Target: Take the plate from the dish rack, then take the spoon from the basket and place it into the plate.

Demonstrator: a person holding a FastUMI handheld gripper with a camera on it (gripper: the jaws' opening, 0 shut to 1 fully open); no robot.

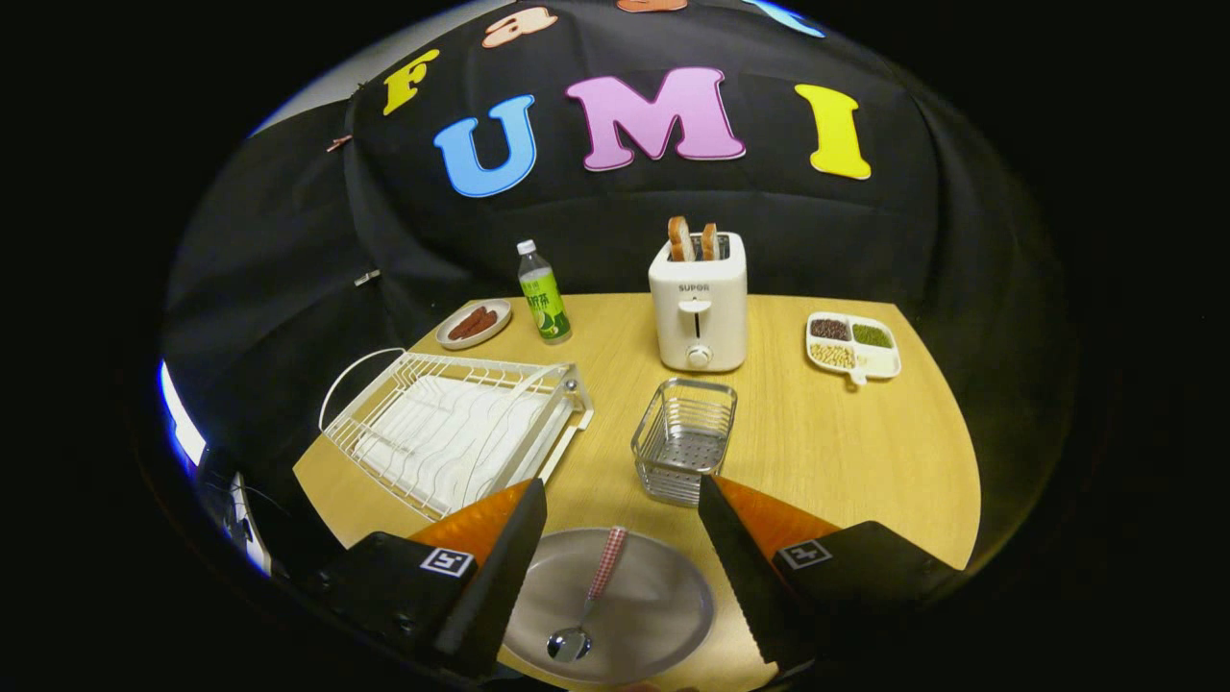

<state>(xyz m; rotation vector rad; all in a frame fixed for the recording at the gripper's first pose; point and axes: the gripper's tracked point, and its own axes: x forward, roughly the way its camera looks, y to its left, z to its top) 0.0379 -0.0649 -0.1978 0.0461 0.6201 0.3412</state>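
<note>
A grey round plate (644,615) lies on the wooden table between my fingers. A spoon (588,601) with a red checked handle rests in it, bowl toward me. My gripper (623,500) hangs above the plate, open, with nothing between its fingers. Just beyond the fingers stands the metal wire basket (683,439), with nothing in it. The white dish rack (452,428) sits to the left of the basket, beyond my left finger, and holds no dishes.
A white toaster (699,303) with two slices of bread stands behind the basket. A green bottle (544,292) and a small dish of sausages (474,324) are behind the rack. A divided tray of beans (853,346) lies at the far right.
</note>
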